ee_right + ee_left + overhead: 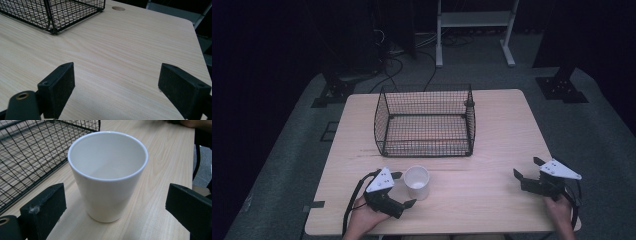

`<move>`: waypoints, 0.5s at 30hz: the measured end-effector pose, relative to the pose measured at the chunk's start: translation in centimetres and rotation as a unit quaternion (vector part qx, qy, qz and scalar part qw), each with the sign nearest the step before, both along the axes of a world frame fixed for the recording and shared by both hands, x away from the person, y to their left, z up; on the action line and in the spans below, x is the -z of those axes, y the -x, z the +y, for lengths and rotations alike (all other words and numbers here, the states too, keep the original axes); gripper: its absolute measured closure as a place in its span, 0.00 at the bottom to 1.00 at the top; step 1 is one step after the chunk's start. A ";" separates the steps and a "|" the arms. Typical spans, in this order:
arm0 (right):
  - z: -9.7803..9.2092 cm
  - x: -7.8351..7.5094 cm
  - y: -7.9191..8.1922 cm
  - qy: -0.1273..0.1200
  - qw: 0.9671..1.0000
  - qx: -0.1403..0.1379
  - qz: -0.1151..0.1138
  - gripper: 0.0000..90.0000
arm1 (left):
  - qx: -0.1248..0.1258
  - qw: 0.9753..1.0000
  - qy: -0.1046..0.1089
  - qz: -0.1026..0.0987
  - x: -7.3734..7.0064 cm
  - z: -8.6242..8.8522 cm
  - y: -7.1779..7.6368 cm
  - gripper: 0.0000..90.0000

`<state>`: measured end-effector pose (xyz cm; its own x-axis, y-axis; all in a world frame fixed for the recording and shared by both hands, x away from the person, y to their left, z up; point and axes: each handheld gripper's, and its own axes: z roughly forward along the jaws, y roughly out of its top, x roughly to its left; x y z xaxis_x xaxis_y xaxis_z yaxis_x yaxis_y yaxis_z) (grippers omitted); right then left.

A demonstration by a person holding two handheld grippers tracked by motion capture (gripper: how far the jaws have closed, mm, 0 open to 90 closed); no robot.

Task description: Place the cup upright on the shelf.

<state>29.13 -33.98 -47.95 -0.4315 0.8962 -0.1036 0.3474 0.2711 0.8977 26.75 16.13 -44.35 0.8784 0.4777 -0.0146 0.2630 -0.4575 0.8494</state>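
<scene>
A white cup [417, 182] stands upright and empty on the wooden table [492, 130], near its front edge. My left gripper [404, 189] is open just left of it, one jaw on either side of the cup, with gaps to both. In the left gripper view the cup [108, 175] sits between the two black jaws, apart from each. Behind the cup stands a black wire basket [425, 121], empty. My right gripper [527, 168] is open at the table's front right, held over bare wood with nothing between its jaws.
The basket's corner [53, 15] lies far ahead and left of the right gripper. A round hole [118, 8] marks the table's far edge. Beyond the table are cables and a white metal stand [474, 30] on the grey floor.
</scene>
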 end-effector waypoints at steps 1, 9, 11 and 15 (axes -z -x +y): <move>0.0 0.0 0.0 0.000 1.000 0.000 0.000 0.15 | -0.001 1.000 -0.002 0.002 0.1 -0.1 -0.1 0.03; 0.0 0.0 0.0 0.001 1.000 0.000 0.000 0.15 | -0.001 1.000 -0.022 0.014 0.5 -1.1 -1.3 0.03; 0.0 0.0 0.0 0.000 1.000 0.000 0.000 0.15 | 0.003 1.000 -0.025 0.017 0.5 -1.4 -1.4 0.03; 0.1 0.0 0.0 0.001 1.000 -0.002 -0.001 0.15 | 0.008 0.999 -0.034 0.020 0.5 -2.3 -1.7 0.03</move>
<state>29.08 -33.93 -47.95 -0.4343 0.8945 -0.1057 0.3452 0.2736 0.8978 28.47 13.87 -44.82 0.8852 0.4650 -0.0166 0.2877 -0.5188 0.8050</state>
